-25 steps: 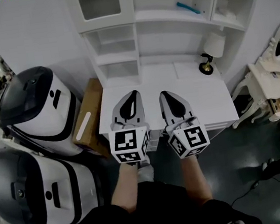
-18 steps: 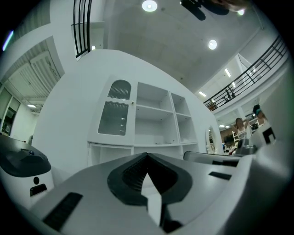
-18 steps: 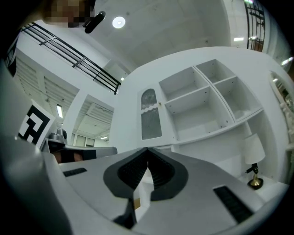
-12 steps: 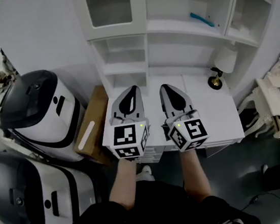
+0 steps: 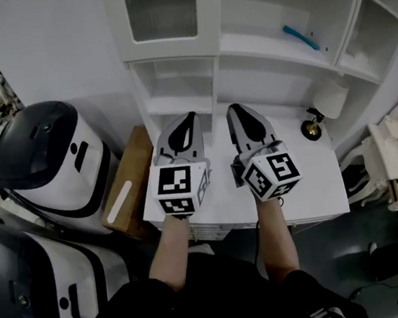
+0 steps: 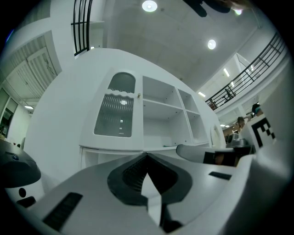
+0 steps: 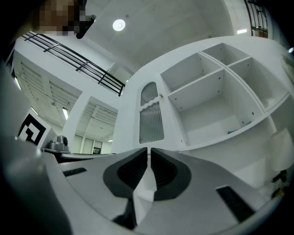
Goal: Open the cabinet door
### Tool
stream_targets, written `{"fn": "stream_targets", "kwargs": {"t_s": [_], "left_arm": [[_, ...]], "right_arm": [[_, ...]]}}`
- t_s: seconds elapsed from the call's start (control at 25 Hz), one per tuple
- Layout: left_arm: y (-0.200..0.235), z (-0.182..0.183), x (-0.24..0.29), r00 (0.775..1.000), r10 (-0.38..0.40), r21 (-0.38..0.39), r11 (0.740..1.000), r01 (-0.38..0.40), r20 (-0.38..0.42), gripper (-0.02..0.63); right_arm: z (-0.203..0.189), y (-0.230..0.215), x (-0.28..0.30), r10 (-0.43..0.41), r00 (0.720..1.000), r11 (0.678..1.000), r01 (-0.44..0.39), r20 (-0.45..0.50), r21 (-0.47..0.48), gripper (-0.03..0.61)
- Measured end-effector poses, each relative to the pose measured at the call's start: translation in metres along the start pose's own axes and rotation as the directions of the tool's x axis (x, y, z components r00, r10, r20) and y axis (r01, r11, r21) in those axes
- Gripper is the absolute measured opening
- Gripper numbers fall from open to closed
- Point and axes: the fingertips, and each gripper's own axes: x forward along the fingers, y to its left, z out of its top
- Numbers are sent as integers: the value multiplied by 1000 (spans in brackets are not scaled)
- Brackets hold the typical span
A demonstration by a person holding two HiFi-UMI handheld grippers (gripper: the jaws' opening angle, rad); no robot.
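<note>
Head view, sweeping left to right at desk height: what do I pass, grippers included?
Black-and-white domed machine → brown cardboard box → left gripper → right gripper → small table lamp with a white shade and brass base.

The left gripper (image 5: pixel 189 118) and the right gripper (image 5: pixel 235 109) have moved toward 12 o'clock, further over the white desk (image 5: pixel 311 192) and closer to the cabinet door (image 5: pixel 163 10).
</note>
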Motion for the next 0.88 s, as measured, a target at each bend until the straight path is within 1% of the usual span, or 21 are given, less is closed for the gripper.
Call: {"fn": "stream_targets", "kwargs": {"t_s": [0.16,0.32,0.4,0.6,0.76,0.88], "left_arm": [[13,3,27,1000,-8,11,1000,8,8,5],[25,4,48,1000,-26,31,999,26,5,5],[28,3,58,999,-39,35,999,39,1,5],[36,-1,87,998,-68,35,997,68,-11,5],[41,-2,103,996,-90,15,996,91,-10,5],[42,-6,111,994,-108,14,994,108,-18,5]], "right_arm": [[-1,-14,31,19,1000,1000,-19,13,-11,29],[-2,-23,60,42,999,999,-41,20,-6,79],[-2,-31,73,43,999,999,-43,19,-4,101],[2,-52,102,31,999,999,-31,22,-25,118],[0,-66,123,29,1000,999,-29,3,-35,133],[-4,-76,140,45,998,998,-46,-32,-33,150]]}}
